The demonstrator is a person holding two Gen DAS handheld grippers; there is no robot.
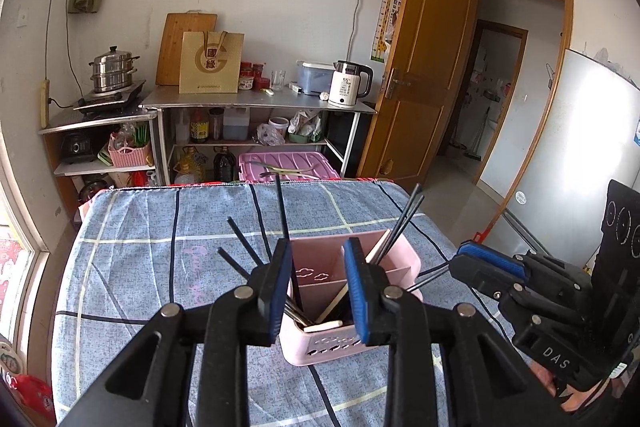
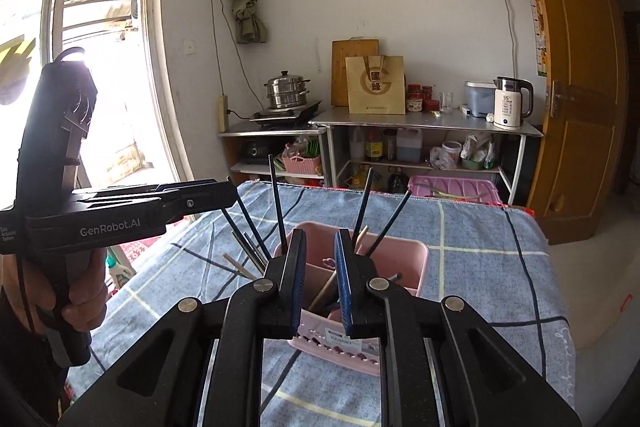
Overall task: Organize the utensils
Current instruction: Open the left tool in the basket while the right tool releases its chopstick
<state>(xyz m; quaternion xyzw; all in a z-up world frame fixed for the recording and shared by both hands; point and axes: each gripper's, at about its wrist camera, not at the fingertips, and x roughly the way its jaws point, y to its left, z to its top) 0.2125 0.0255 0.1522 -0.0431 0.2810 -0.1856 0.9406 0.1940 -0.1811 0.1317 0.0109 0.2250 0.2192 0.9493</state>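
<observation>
A pink plastic utensil basket (image 1: 404, 255) with inner dividers stands on the blue checked tablecloth (image 1: 160, 267). It holds several dark chopsticks (image 1: 406, 223) and pale wooden ones (image 1: 332, 305), leaning out at angles. It also shows in the right wrist view (image 2: 408, 259). My left gripper (image 1: 318, 291) is open and empty, just above the basket's near left side. My right gripper (image 2: 320, 279) is open and empty above the basket's near edge. The right gripper shows at the right of the left wrist view (image 1: 460, 259). The left gripper appears at the left of the right wrist view (image 2: 236, 193).
Behind the table stand metal shelves (image 1: 256, 101) with a kettle (image 1: 348, 83), a steamer pot (image 1: 114, 69), a paper bag (image 1: 210, 63) and bottles. A pink bin (image 1: 288, 165) sits on the floor. An open wooden door (image 1: 420, 67) is right; a window (image 2: 92, 47) left.
</observation>
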